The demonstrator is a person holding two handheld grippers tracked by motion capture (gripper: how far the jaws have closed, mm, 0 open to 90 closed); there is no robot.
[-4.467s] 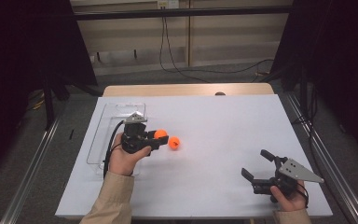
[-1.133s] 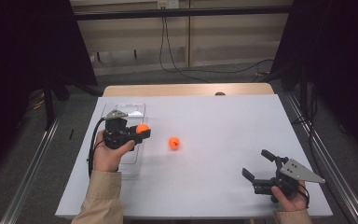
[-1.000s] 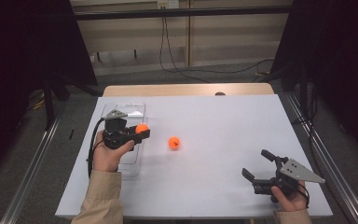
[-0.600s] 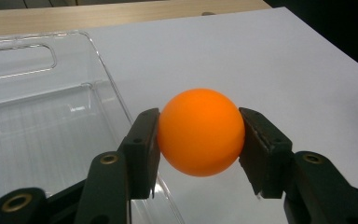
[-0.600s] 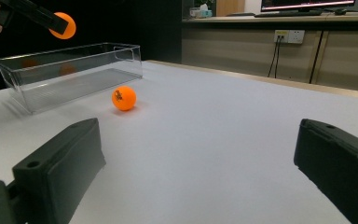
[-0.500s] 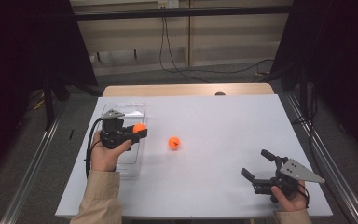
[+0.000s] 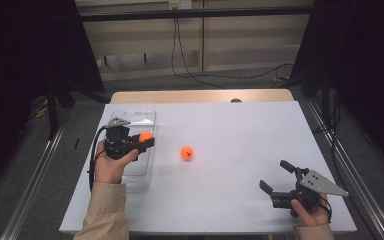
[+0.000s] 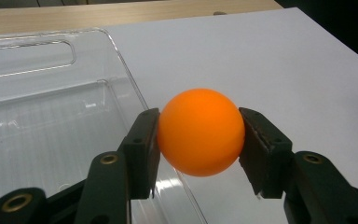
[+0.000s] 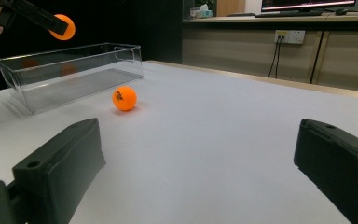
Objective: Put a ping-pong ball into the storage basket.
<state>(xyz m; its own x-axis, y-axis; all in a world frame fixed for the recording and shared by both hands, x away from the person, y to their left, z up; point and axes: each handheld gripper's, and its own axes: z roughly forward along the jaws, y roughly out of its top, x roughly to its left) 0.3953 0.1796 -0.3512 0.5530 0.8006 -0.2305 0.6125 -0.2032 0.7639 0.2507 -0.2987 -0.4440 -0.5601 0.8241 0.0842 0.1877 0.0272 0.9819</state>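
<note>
My left gripper is shut on an orange ball, held a little above the right wall of a clear plastic box. In the left gripper view the ball sits squeezed between both black pads, over the rim of the box. A second orange ball with small print lies on the white table, to the right of the box. My right gripper rests near the front right corner, jaws wide open with nothing between them. The right gripper view shows the loose ball, the box and the held ball.
The white table top ends at a wooden strip at the back. Metal rails run along both sides on the floor. A cable trails from the left gripper over the table's left edge. The box looks empty inside.
Since the oldest frame my left gripper has carried one ball leftward, from beside the other ball to over the box. Over the last second it only eased slightly left. The right gripper stayed put.
</note>
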